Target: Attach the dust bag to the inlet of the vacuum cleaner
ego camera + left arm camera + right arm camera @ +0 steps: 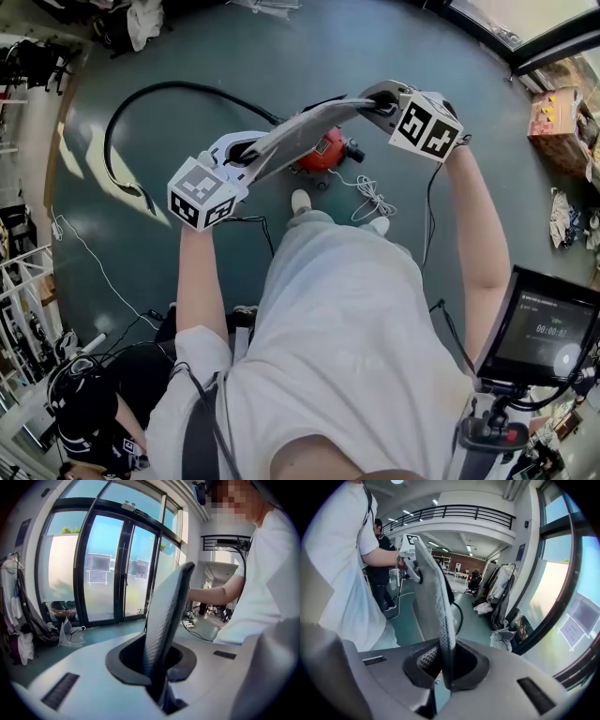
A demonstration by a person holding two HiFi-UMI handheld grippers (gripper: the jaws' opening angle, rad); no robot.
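A flat grey dust bag [302, 134] is stretched between my two grippers, high above the floor. My left gripper [246, 153] is shut on its left end, where the textured bag [164, 616] stands edge-on between the pads. My right gripper [373, 99] is shut on the other end, and the bag [435, 588] rises there from the closed jaws. The red vacuum cleaner [323, 152] stands on the green floor below the bag, partly hidden by it. Its inlet is not visible.
A black hose [141, 108] curves over the floor at left, and a white cord [371, 199] lies coiled by the vacuum. A cardboard box [555, 122] sits at right, a screen [548, 330] at lower right. Another person [94, 412] crouches at lower left. Glass doors [112, 569] stand beyond.
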